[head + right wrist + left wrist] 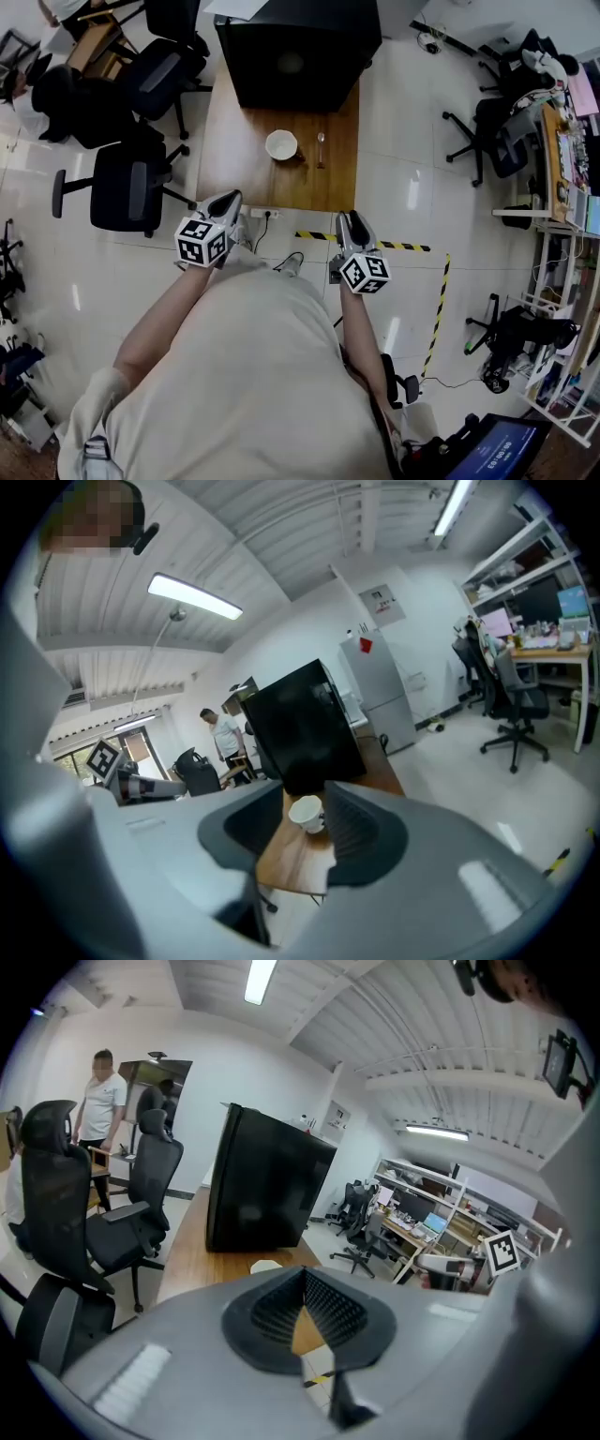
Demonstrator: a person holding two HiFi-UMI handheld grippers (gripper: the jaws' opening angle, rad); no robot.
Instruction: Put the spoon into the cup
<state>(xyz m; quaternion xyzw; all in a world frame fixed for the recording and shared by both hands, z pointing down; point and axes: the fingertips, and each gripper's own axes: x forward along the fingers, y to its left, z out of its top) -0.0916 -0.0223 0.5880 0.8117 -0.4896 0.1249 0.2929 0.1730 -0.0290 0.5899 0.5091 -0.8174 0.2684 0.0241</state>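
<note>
A white cup (281, 144) stands on the wooden table (234, 159), and a small metal spoon (321, 147) lies just right of it. Both grippers hang over the floor short of the table's near edge, far from both objects. My left gripper (228, 199) has its fingertips together with nothing between them; in the left gripper view (304, 1279) the cup (265, 1266) shows above the jaws. My right gripper (352, 217) is open and empty; in the right gripper view (305, 796) the cup (306, 814) shows through the gap. The spoon is hidden in both gripper views.
A large black box (298, 47) fills the table's far end behind the cup. Black office chairs (131, 183) stand left of the table. A power strip and cable (265, 214) hang at the near edge. Yellow-black tape (438, 309) marks the floor. A person (98, 1101) stands in the background.
</note>
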